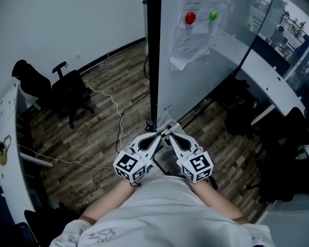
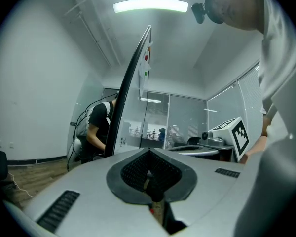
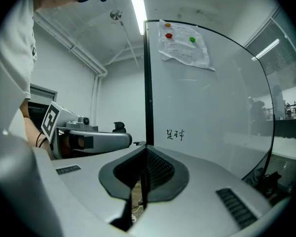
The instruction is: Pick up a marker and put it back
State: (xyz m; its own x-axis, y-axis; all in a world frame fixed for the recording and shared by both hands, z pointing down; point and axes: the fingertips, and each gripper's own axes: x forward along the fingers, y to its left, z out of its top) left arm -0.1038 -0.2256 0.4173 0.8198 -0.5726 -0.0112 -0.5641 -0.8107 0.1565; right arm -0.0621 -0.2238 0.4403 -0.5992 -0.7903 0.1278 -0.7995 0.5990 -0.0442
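Observation:
Both grippers are held close together in front of the person, tips almost touching at the foot of the whiteboard [image 1: 206, 76]. My left gripper [image 1: 155, 138] is shut, and in the left gripper view [image 2: 150, 174] its pads meet with no marker visible between them. My right gripper [image 1: 171, 139] is also shut; its pads [image 3: 142, 181] are pressed flat together with nothing in them. A small purple-and-white thing [image 1: 168, 129], perhaps a marker, shows just beyond the two tips. I cannot tell whether either gripper touches it.
The whiteboard's black post [image 1: 153, 50] rises right ahead of the tips. A sheet of paper [image 1: 195, 30] hangs on the board under a red and a green magnet. A black office chair [image 1: 67, 94] and loose cables [image 1: 113, 107] are on the wooden floor to the left. A person [image 2: 96, 127] stands beyond the board.

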